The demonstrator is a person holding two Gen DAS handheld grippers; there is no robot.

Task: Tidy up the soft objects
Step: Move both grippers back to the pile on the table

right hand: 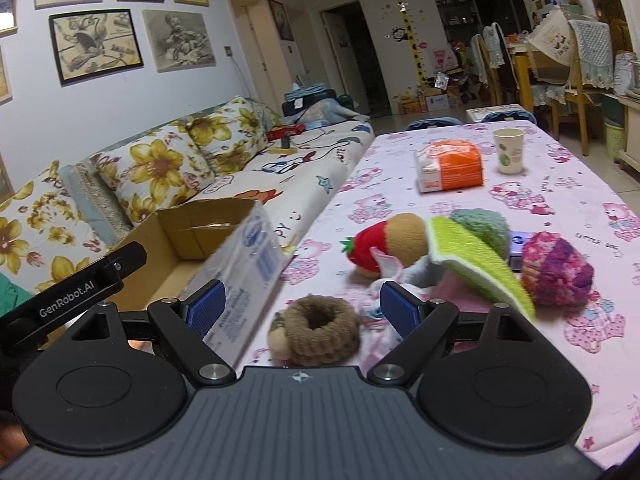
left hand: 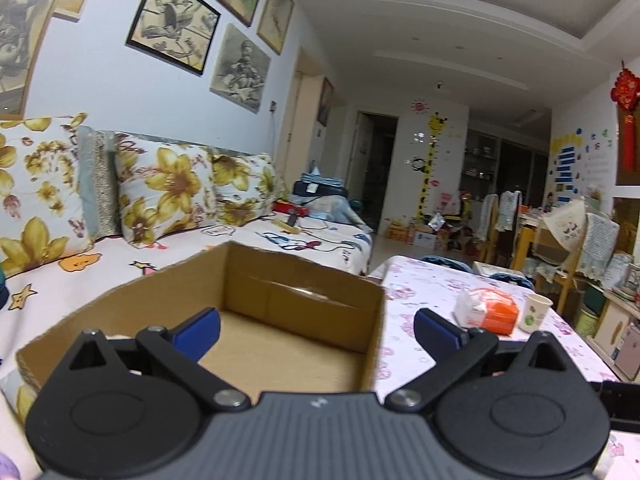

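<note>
Fuzzy brown ring-shaped plush (right hand: 316, 334) beside corrugated cardboard box (right hand: 192, 236)

Right wrist view: cardboard box (right hand: 192, 236) on the sofa (right hand: 280, 168) at ten o'clock, beside the counter (right hand: 560, 208). Soft toys (right hand: 400, 248) cluster on the counter at one o'clock; behind them, a packet (right hand: 450, 166) with a cup (right hand: 508, 150) to its right.

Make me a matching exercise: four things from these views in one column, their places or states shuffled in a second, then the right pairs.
Things:
1. Box
2. Paper cup
3. Brown fuzzy ring
4. Left claw

Places or states:
A. Between the right claw's open pads, not gripped
B. Wide open above the box, holding nothing
C. Upright at the table's far end, beside the orange pack
D. On the sofa, open

Pairs: 1-D, 2-C, 3-A, 4-B
</note>
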